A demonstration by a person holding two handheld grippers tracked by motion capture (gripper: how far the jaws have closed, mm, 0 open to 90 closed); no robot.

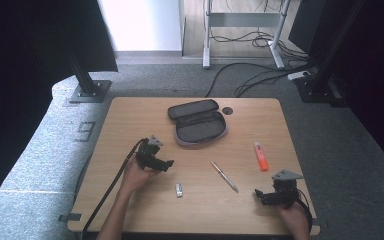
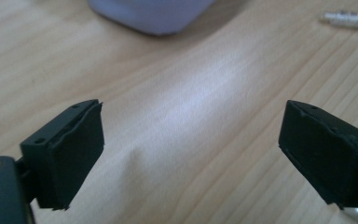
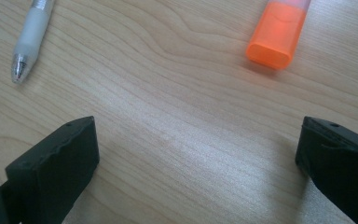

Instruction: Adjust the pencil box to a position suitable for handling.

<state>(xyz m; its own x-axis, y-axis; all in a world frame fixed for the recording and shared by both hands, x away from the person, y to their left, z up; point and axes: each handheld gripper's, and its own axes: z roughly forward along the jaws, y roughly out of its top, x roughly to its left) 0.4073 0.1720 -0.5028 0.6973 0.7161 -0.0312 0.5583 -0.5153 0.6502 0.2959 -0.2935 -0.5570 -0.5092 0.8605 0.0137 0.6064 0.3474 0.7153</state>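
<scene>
Both claws, left [image 1: 167, 164] and right [image 1: 258, 194], gape over bare table [image 1: 130, 115].

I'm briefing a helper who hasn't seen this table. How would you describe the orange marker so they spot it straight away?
Start at the open grey pencil case at the far middle of the wooden table. Look to the near right of it, beyond the right gripper: the marker lies there flat. It is the one bright orange thing, shorter and thicker than the silver pen to its left.
</scene>
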